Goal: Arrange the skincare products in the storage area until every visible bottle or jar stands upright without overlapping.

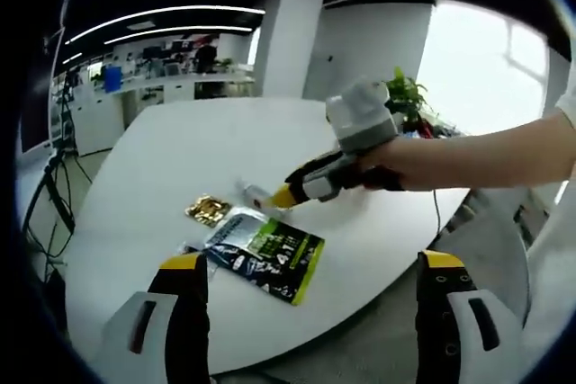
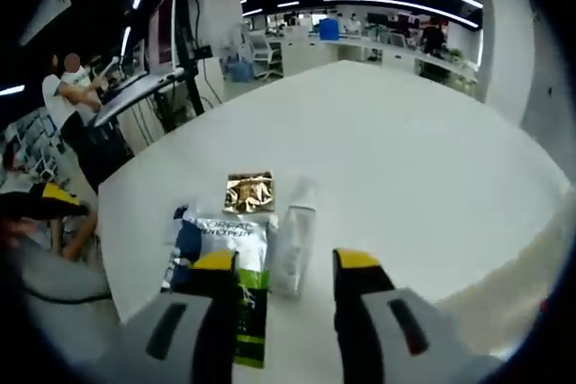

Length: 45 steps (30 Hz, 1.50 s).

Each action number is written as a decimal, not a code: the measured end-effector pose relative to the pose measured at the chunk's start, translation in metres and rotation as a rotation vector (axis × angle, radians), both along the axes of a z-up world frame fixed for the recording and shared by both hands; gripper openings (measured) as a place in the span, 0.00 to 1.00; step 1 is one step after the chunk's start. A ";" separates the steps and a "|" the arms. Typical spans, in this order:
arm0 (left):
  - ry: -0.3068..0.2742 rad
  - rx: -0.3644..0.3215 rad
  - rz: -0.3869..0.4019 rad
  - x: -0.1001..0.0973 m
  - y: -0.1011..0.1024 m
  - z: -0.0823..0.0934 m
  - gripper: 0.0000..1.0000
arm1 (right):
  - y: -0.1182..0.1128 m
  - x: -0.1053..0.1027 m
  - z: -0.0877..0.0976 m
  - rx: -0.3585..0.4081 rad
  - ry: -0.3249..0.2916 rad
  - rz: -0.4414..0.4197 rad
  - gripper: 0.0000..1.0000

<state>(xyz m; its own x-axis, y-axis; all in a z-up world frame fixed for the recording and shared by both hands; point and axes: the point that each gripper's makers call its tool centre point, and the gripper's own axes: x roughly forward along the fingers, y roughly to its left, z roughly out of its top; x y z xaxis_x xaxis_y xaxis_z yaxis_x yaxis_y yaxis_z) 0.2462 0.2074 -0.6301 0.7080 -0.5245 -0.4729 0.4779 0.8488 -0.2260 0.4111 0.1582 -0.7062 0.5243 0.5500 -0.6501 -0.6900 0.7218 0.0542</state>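
Bottle (image 2: 294, 238) lying flat near worktop (image 2: 405, 159) edge, beside sachets (image 2: 220, 249). Right gripper (image 2: 286, 267) jaws spread, straddling it; grip mid-body, tip upright. Left gripper (image 1: 306, 267) jaws released, idle.

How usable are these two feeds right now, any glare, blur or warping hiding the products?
Left gripper view: the window is blown out white, and fisheye curves the white table; the green sachet stays readable. Right gripper view: softer overall, the clear bottle lying between the open jaws blends into the table, and the gold sachet glints.
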 end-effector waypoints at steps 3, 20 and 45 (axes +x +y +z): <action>0.011 -0.015 0.006 0.001 0.001 0.000 0.94 | 0.004 0.006 -0.009 -0.007 0.009 -0.017 0.39; 0.032 -0.038 0.008 0.001 0.000 -0.003 0.93 | 0.012 0.016 -0.042 -0.073 0.010 -0.072 0.27; 0.022 -0.042 0.012 0.002 0.001 -0.002 0.93 | 0.003 0.004 -0.021 0.154 0.087 -0.166 0.20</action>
<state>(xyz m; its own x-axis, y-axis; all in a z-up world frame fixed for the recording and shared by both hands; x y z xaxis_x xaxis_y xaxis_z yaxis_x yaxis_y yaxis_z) 0.2485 0.2081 -0.6326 0.7040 -0.5361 -0.4657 0.4626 0.8438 -0.2720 0.4155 0.1609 -0.7273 0.5613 0.5570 -0.6121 -0.5506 0.8035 0.2263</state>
